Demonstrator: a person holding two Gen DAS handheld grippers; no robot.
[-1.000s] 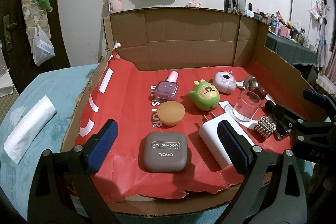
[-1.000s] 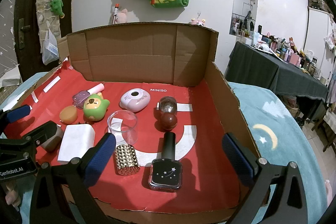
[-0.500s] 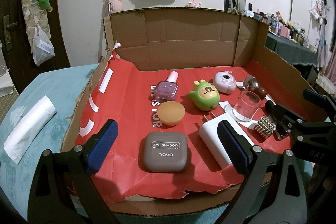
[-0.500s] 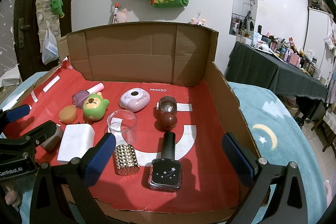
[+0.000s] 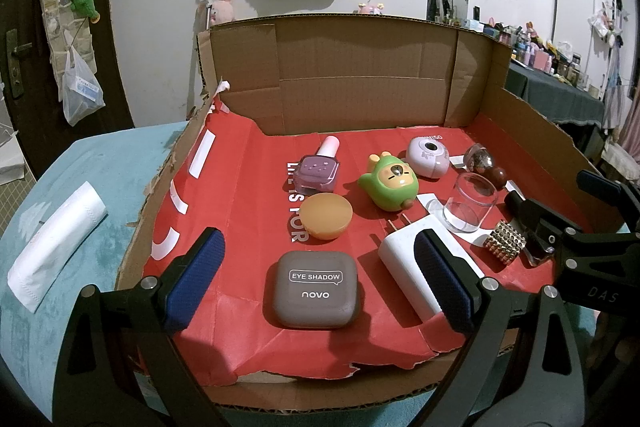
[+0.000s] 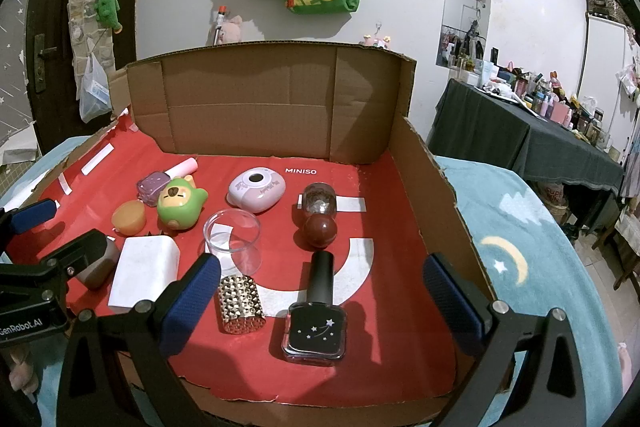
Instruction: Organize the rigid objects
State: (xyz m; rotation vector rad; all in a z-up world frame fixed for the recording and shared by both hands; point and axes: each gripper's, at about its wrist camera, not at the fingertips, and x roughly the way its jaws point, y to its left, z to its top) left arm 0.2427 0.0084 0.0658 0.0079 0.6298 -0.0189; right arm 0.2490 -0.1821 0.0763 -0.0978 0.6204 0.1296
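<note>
Both claws are spread and hold nothing. The left claw frames the eye-shadow case; the right claw frames the black polish bottle. All items lie apart on the red liner, giving each clear approach.

Two low, near wrist views from the front edge of the cardboard box, side by side, sharing its red floor.
</note>
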